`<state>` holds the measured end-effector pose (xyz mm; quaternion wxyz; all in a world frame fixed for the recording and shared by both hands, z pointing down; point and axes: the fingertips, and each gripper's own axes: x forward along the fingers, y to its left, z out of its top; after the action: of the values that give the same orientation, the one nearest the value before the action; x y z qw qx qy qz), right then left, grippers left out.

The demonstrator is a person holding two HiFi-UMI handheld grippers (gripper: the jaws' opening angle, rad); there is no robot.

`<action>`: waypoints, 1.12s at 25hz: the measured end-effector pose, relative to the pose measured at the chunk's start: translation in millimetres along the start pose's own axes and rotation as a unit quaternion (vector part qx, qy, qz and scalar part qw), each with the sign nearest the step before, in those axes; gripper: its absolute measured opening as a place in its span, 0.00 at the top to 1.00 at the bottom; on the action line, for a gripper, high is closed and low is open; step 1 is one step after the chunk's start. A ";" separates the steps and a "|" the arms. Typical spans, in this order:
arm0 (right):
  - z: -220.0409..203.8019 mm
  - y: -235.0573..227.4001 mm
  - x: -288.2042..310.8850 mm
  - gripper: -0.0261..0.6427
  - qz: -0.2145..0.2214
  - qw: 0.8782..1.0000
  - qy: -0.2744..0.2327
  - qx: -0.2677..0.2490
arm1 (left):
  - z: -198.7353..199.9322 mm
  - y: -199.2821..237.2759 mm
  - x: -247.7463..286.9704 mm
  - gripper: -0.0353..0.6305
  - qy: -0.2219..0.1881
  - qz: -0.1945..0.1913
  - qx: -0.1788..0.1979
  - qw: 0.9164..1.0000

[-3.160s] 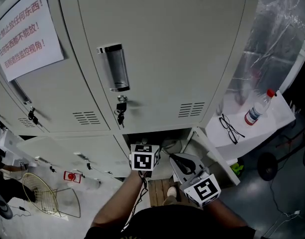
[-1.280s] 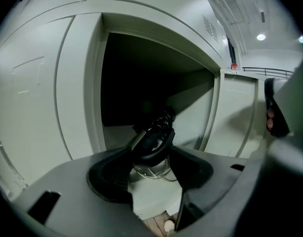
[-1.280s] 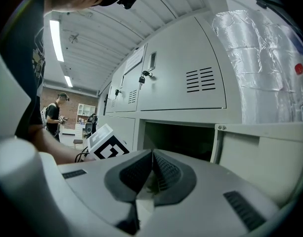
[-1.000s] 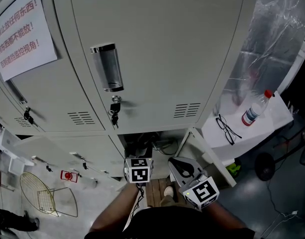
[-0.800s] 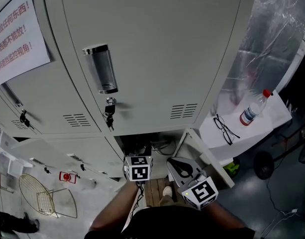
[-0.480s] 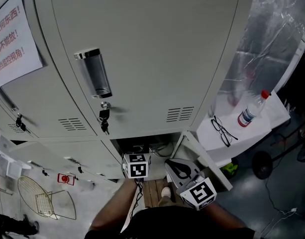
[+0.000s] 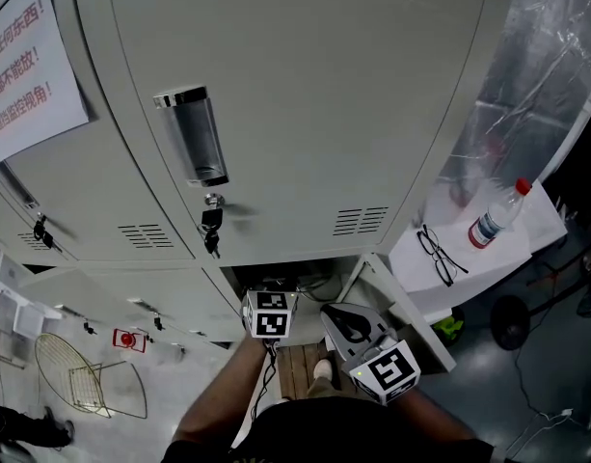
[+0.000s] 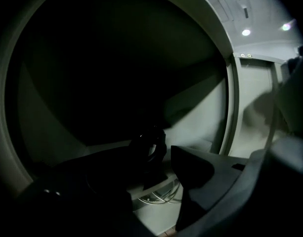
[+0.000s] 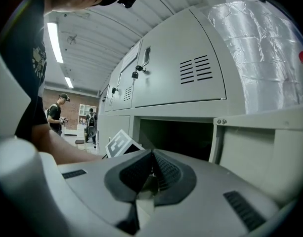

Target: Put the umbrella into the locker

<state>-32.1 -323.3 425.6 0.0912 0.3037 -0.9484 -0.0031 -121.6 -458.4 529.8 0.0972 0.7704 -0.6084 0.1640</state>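
Grey metal lockers point(image 7: 324, 114) fill the wall ahead of you, and the low compartment point(image 7: 287, 280) at their foot stands open, its door point(image 7: 403, 309) swung out to the right. Your left tool point(image 8: 151, 176) reaches into that dark opening. In the head view only its marker cube point(image 7: 271, 313) shows at the mouth, and it seems a touch closer to the opening than it was a second ago. What has just changed is the grip: the left tool's jaws have just been opening and now stand wide. Between them, in the left gripper view, lies a dark rounded shape with a loop on it, which I take to be the end of the umbrella point(image 8: 149, 146). It appears to rest on the compartment floor, and a sliver of pale locker wall shows between it and the right-hand jaw, so the pads no longer seem to press on it. Your right tool point(image 9: 152, 168) hovers just outside, beside the door, jaws closed together on nothing, and has hardly shifted over these seconds. That reads as the umbrella let go inside the locker, so the placing looks all but done. Your next concern would be drawing the left tool out straight without snagging that loop; the door is not yet closed.
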 end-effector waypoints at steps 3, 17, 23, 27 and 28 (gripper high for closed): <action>5.2 -4.0 0.7 0.92 -0.008 1.000 0.000 0.001 | 5.4 -4.1 -12.9 0.54 -0.014 -0.010 0.003 1.000; 34.7 -6.6 -12.1 0.92 -0.047 0.998 -0.042 -0.015 | 52.9 -14.4 -124.9 0.71 -0.121 -0.022 0.041 0.991; 47.4 -4.4 -20.6 0.92 -0.062 0.996 -0.054 -0.031 | 66.1 -15.0 -159.1 0.85 -0.145 -0.028 0.038 0.988; 53.5 0.1 -25.1 0.92 -0.072 0.995 -0.054 -0.041 | 75.2 -12.2 -178.5 0.88 -0.158 -0.027 0.032 0.987; 54.7 1.2 -26.6 0.92 -0.076 0.995 -0.055 -0.043 | 77.6 -11.6 -183.3 0.89 -0.162 -0.028 0.028 0.986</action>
<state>-21.1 -309.7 367.3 0.0513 0.3697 -0.9253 -0.0672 -137.7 -316.8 390.5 -0.0194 0.8061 -0.5892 0.0510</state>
